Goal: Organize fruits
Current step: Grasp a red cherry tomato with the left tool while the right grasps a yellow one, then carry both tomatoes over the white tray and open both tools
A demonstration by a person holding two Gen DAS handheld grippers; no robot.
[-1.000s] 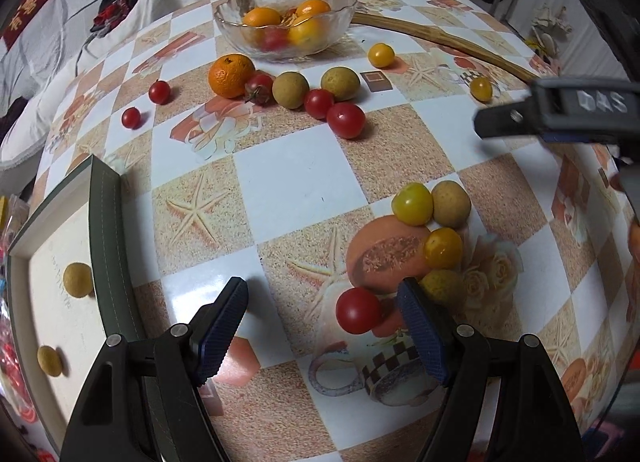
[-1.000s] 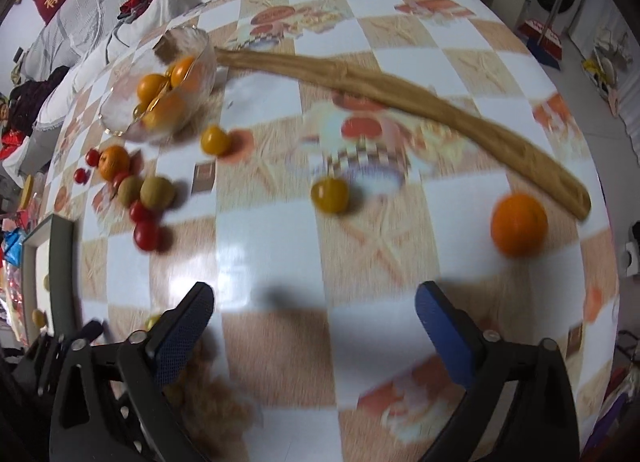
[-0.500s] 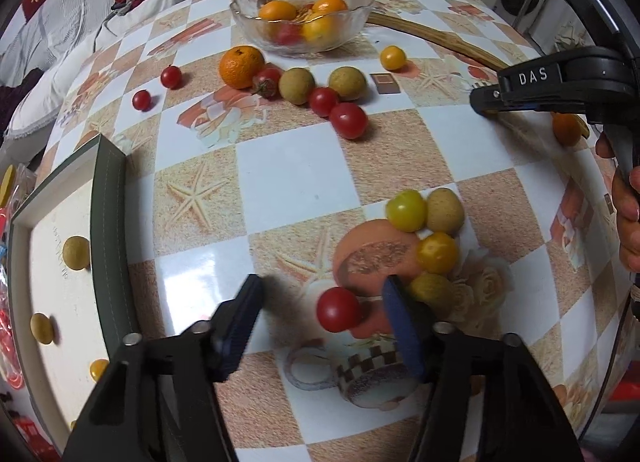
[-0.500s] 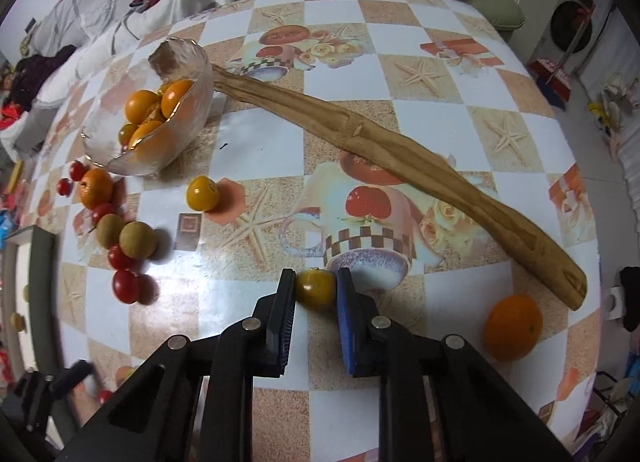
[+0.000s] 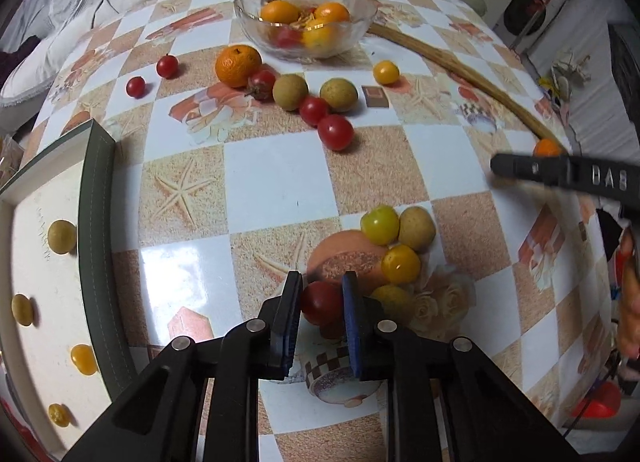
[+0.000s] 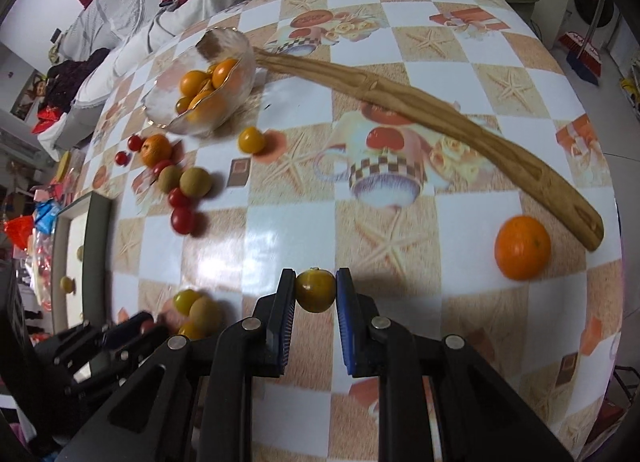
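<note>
Two grippers each hold one small fruit right now. The left gripper is squeezed onto a red cherry tomato, which sits low by the checked table beside a little pile of yellow fruits. The right gripper is pinched onto a yellow-green cherry tomato, and it looks lifted a bit above the table, though that is hard to be sure of. The tray with small yellow fruits on it lies just to the left of the left gripper, so that hand is much nearer to it. The glass bowl of oranges is far ahead across the table from both hands. I think the next move is to carry each fruit to where it belongs, and the red one has only a short way to go if the tray is its home. The left camera shows the tray's inside well. The right camera shows the loose orange and the whole long wooden stick, and the tray only as a thin slice at its left edge.
</note>
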